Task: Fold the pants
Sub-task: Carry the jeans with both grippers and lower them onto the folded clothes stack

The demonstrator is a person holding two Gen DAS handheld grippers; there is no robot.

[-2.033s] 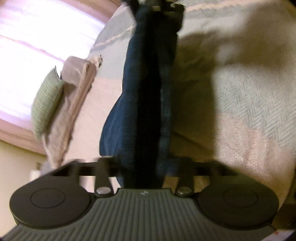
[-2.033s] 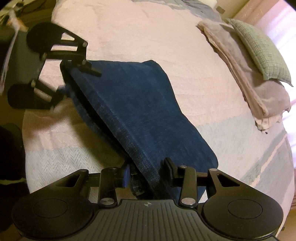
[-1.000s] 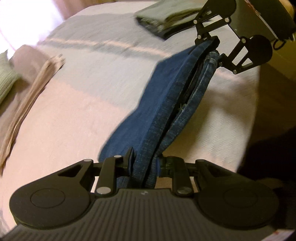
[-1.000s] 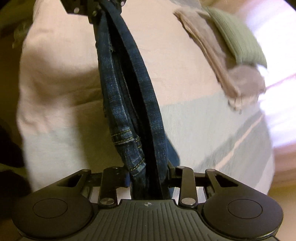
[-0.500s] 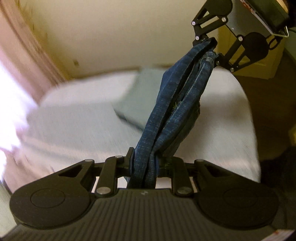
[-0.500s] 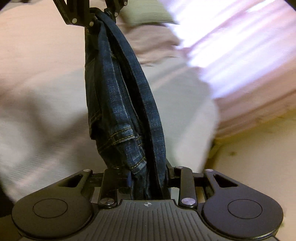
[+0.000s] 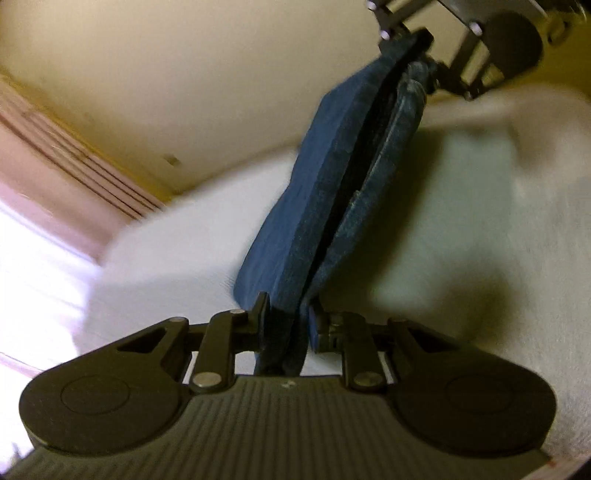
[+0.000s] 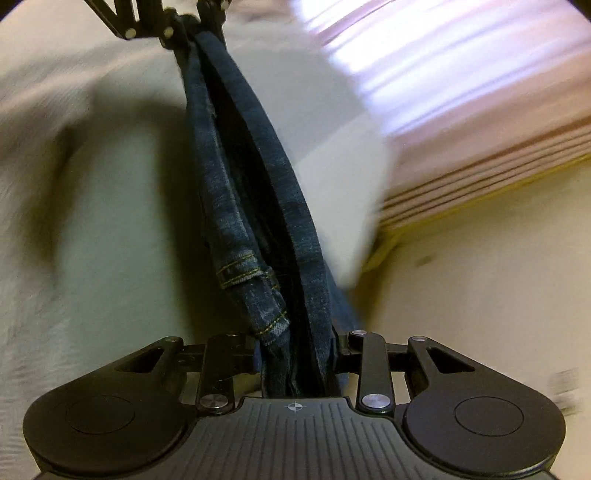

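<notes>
Folded dark blue jeans [image 7: 325, 206] hang stretched in the air between both grippers, above the pale bedspread [image 7: 498, 221]. My left gripper [image 7: 286, 325] is shut on one end of the folded stack. At the top right of the left wrist view, the right gripper [image 7: 421, 59] clamps the opposite end. In the right wrist view the jeans [image 8: 255, 206] show a hem with yellow stitching, pinched in my right gripper [image 8: 295, 354]. The left gripper [image 8: 188, 26] holds the far end at the top of that view.
A pale folded cloth [image 7: 436, 229] lies on the bed under the jeans. A pink curtain [image 8: 461, 74] and bright window stand beyond the bed's edge. A yellowish wall [image 7: 184, 74] rises behind. Both views are blurred by motion.
Both grippers have swung the held jeans away from the pillow end toward the foot of the bed, over the folded cloth. The jeans stay clamped at both ends.
</notes>
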